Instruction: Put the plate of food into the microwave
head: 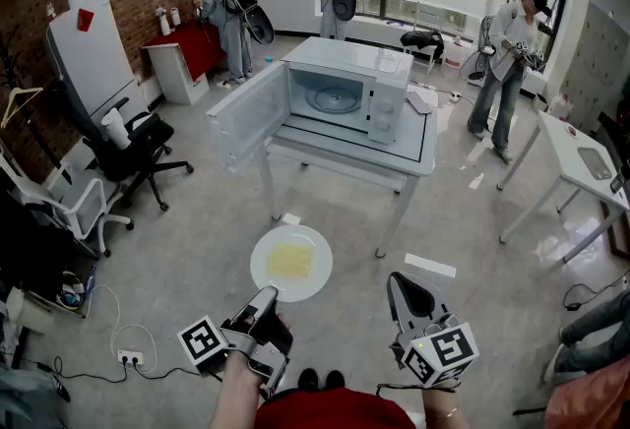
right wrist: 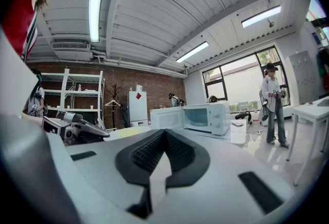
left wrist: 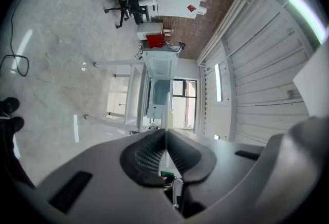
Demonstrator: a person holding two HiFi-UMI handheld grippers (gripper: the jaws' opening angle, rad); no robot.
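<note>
Plate (head: 264, 266) holds yellow food (head: 290, 262); microwave (head: 384, 88) door (head: 246, 117) stands open.

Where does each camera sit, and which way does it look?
Head view: on the person's head, looking steeply down at the plate, left gripper and right gripper; forearms show.
Left gripper view: on the left gripper, looking along jaws shut on the plate's rim toward the microwave; shoes show.
Right gripper view: on the right gripper, looking along shut, empty jaws; red shirt shows.
All share the microwave.
</note>
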